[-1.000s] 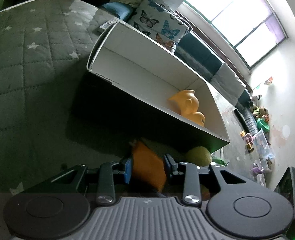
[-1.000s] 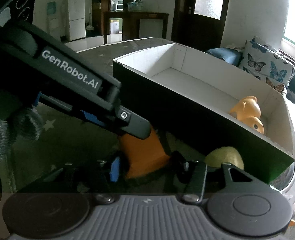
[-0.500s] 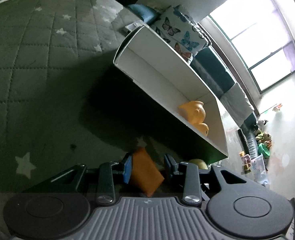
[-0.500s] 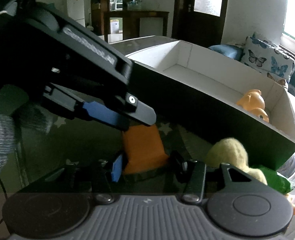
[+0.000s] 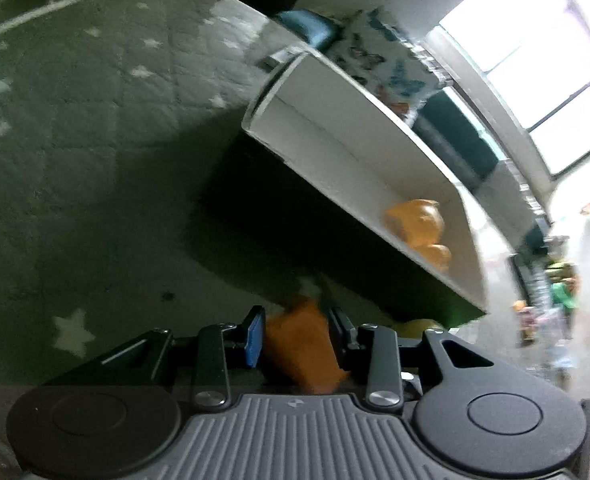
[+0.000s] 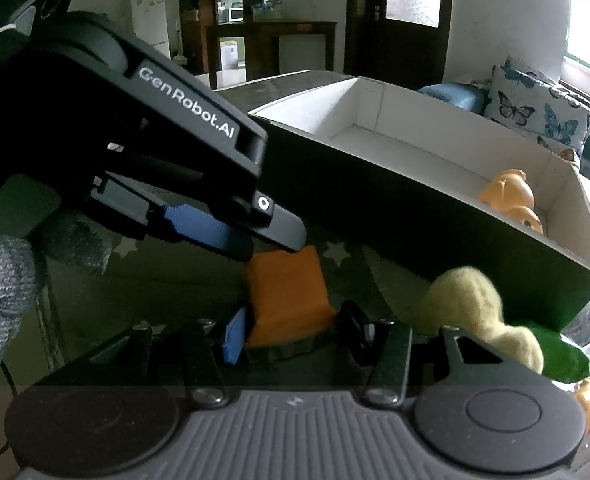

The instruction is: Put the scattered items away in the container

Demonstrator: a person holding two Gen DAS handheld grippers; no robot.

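Both claws [image 5: 295, 336] [image 6: 291, 330] around orange block [image 6: 285, 292]

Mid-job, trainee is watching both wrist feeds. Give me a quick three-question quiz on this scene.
1. True or false: the box is empty.
2. The yellow plush lies: A) inside the box, B) outside it on the mat, C) on a chair.
3. Fill in: between the right gripper fingers sits an ______.

Key: 1 false, an orange toy is inside; 2 B; 3 orange block.
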